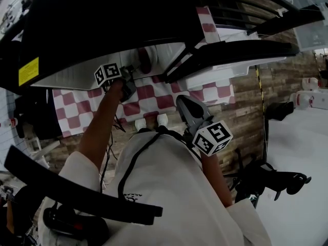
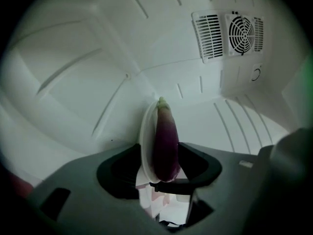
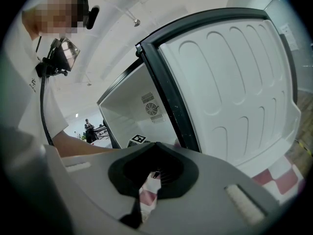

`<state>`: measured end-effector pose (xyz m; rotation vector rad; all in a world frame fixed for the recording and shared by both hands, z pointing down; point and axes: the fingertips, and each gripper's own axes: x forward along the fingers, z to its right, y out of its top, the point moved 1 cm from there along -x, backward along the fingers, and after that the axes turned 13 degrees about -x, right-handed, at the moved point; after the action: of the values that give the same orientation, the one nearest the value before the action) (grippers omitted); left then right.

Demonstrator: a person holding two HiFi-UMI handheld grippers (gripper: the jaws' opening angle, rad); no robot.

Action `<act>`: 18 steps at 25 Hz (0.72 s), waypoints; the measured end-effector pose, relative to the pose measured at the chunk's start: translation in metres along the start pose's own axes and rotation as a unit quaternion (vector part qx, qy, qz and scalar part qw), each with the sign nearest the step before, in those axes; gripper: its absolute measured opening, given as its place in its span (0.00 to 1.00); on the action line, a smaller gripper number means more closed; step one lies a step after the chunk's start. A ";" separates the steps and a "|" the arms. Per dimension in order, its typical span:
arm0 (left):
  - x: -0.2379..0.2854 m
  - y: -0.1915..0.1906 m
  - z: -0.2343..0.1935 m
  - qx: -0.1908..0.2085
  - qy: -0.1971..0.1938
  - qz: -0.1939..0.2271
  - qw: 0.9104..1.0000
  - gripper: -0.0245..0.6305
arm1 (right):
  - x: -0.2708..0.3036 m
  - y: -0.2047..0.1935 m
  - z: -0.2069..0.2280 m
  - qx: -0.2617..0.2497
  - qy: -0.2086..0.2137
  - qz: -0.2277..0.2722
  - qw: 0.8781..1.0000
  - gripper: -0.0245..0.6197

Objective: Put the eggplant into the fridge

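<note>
Eggplant [image 2: 165, 143]: purple, with a pale green tip pointing away from us. We find it inside the fridge [image 2: 161, 48], resting against the white lining between the jaws of the left claw [image 2: 164, 180].
Pale oval [image 2: 145, 141]: touches the eggplant's left side; we cannot tell what it is.
Left claw: reaches into the fridge, jaws wide on either side of the eggplant, with no squeeze that we can see.
Fridge interior: white and ribbed, with a round fan grille [image 2: 243, 32] at the upper right.
Door [image 3: 234, 92]: open, with a white moulded inner face and a dark frame.
Right claw [image 3: 146, 190]: outside the fridge, facing the open door, jaws drawn narrow with nothing between them.
Checked mat [image 1: 148, 99]: red and white, below the fridge.
</note>
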<state>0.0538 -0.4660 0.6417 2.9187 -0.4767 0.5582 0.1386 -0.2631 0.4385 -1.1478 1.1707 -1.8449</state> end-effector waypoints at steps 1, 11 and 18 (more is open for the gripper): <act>0.000 0.000 0.000 0.001 0.005 0.001 1.000 0.39 | -0.001 0.000 0.000 0.000 0.000 0.001 1.000 0.05; 0.002 0.005 0.005 0.054 0.044 0.035 0.997 0.53 | -0.011 -0.003 0.000 0.004 0.002 0.009 1.000 0.05; -0.010 -0.003 0.012 0.066 0.031 0.043 0.996 0.52 | -0.014 -0.001 -0.002 -0.001 0.017 0.015 1.000 0.05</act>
<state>0.0504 -0.4625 0.6269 3.0061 -0.5821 0.7146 0.1423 -0.2504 0.4347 -1.0967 1.2028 -1.8479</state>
